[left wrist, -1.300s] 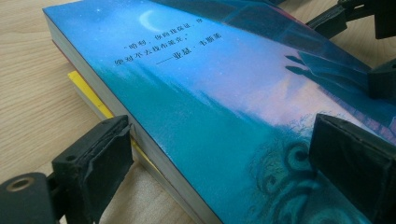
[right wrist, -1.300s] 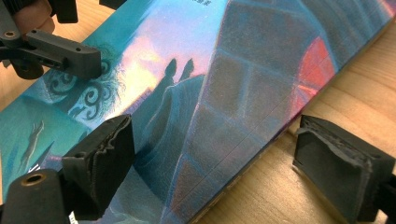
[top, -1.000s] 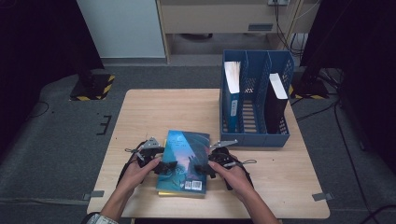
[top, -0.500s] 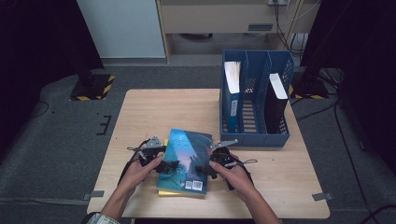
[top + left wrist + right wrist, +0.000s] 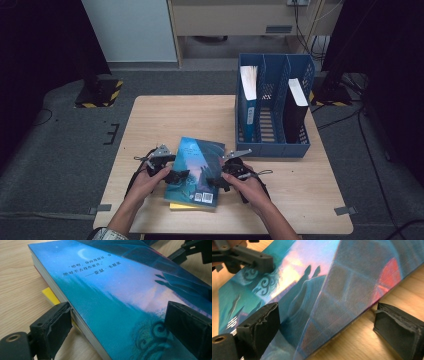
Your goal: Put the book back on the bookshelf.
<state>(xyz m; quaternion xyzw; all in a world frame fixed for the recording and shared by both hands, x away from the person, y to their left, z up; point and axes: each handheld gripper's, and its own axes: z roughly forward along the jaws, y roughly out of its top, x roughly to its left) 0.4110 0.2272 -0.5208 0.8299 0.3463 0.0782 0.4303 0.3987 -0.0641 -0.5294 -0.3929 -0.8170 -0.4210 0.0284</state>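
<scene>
High view: the blue book (image 5: 196, 169) lies at the table's (image 5: 165, 115) 6 o'clock. The left gripper (image 5: 176, 176) at its 9 o'clock and the right gripper (image 5: 214, 182) at 3 both straddle its edges, jaws spread.

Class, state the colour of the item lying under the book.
Yellow item, clearest in the left gripper view.

Two grippers (image 5: 184, 175) (image 5: 214, 182), one blue file rack (image 5: 272, 145), two upright books (image 5: 248, 95) (image 5: 296, 107), two stacked books (image 5: 195, 165) (image 5: 182, 205).
</scene>
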